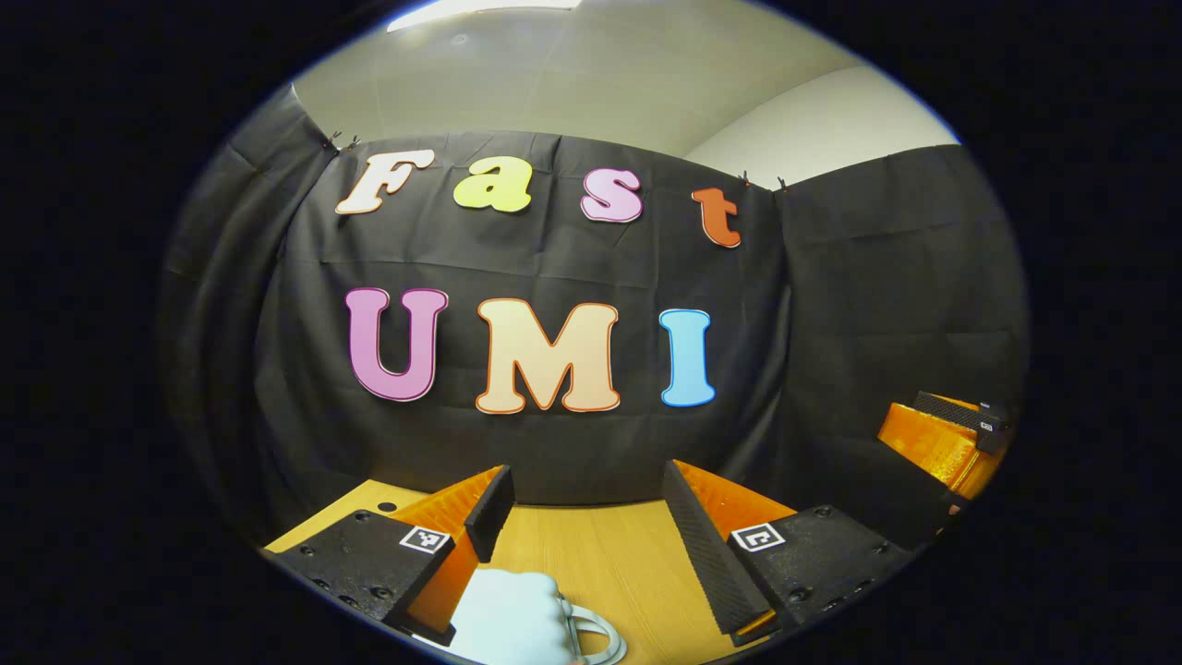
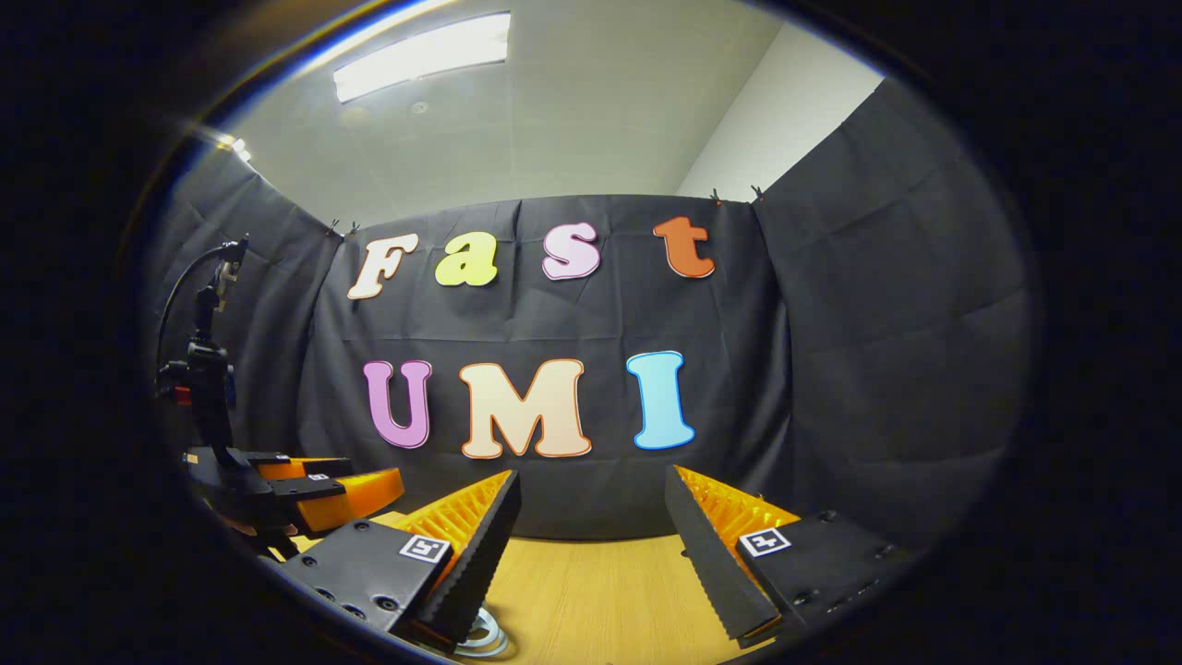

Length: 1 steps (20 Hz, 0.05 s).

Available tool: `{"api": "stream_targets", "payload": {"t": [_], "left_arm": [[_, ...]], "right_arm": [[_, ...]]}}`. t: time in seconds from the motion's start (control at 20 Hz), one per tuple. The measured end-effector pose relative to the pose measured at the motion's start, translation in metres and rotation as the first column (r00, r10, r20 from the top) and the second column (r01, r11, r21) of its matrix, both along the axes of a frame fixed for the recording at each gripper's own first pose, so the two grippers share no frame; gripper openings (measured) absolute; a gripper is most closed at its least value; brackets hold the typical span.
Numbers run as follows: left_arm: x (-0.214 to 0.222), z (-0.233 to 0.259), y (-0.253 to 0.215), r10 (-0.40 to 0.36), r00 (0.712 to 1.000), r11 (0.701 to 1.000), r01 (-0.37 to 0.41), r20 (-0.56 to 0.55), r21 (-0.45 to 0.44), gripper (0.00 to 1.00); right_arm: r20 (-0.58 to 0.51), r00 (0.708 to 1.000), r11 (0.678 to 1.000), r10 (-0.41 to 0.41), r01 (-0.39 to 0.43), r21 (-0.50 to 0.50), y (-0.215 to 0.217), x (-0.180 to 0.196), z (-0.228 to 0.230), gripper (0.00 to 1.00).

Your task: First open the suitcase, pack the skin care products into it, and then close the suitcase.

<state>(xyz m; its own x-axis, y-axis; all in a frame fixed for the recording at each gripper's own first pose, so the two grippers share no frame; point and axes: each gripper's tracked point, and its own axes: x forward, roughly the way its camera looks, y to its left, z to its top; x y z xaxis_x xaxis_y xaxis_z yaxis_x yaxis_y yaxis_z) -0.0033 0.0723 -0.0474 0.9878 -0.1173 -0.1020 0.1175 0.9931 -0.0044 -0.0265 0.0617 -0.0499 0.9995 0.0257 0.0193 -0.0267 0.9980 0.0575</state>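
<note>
Suitcase pale, rounded, light handle, on wooden table; left gripper, right gripper fingers spread.

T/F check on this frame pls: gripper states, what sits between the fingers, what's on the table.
1. The left gripper is open. True.
2. The right gripper is shut on a bottle. False: its fingers stand apart with bare table between them.
3. A pale object lies on the table near the left gripper's fingers. True; what it is cannot be told.
4. An open suitcase lies between the left gripper's fingers. False: no suitcase there, just wooden table top and the pale object.
5. In the right gripper view, the other gripper shows off to one side. True: it is at the left edge.
</note>
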Motion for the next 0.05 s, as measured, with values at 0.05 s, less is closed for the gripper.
{"api": "stream_targets", "payload": {"t": [0.05], "left_arm": [[0.0017, 0.004, 0.0028, 0.001, 1.0, 1.0, -0.001, 0.003, -0.006, 0.94]], "right_arm": [[-0.001, 1.0, 1.0, -0.008, 0.008, 0.002, 0.0003, -0.0005, 0.0015, 0.97]]}}
